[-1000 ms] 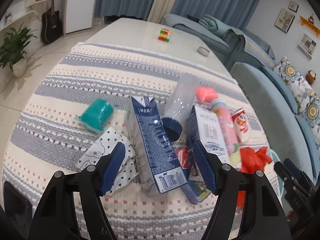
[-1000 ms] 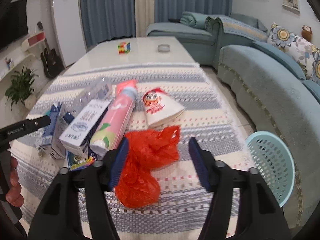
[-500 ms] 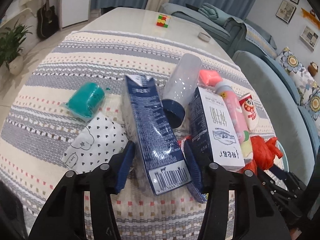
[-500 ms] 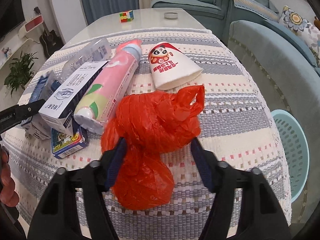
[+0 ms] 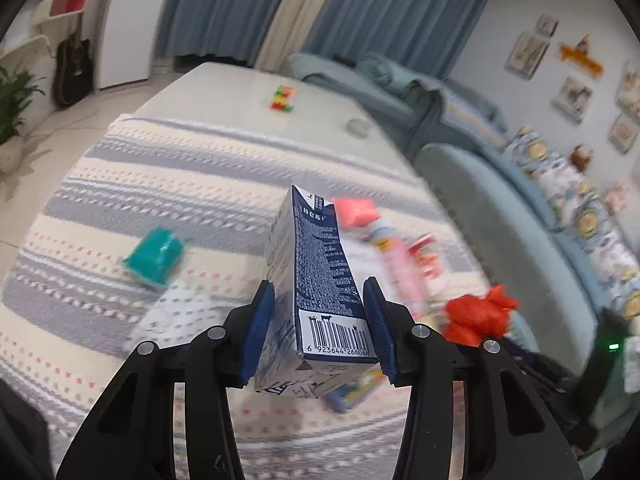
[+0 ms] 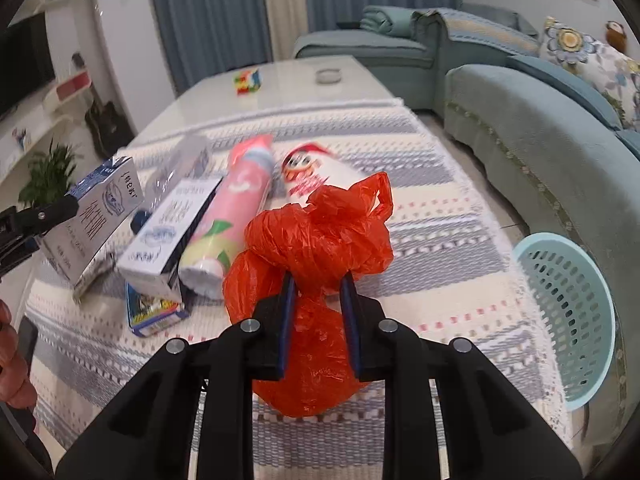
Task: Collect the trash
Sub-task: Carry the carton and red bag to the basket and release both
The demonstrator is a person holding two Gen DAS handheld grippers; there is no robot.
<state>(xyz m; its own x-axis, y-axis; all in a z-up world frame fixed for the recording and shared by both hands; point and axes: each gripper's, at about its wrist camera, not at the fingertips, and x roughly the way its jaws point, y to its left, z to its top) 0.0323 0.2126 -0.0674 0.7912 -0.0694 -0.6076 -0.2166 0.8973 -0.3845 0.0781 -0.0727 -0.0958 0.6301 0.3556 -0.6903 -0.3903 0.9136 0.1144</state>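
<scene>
Left gripper point(image 5: 319, 326) just clamped onto the milk carton point(image 5: 316, 280) near its base, tipped off the cloth. Right gripper point(image 6: 317, 318) squeezed tight on the red plastic bag point(image 6: 316, 248), near table edge, basket point(image 6: 568, 312) right. Bag soft, slippery; carton light, crushable.

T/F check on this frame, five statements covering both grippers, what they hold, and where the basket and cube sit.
1. The left gripper is clamped on a dark blue carton. True.
2. The right gripper is open over a bare tablecloth. False: its jaws are shut on the red plastic bag.
3. The light blue basket stands on the table among the trash. False: it sits off the table's edge, beside the sofa.
4. The pink tube lies on the striped tablecloth, next to a white box. True.
5. The colourful cube is in the basket. False: it sits at the table's far end.
</scene>
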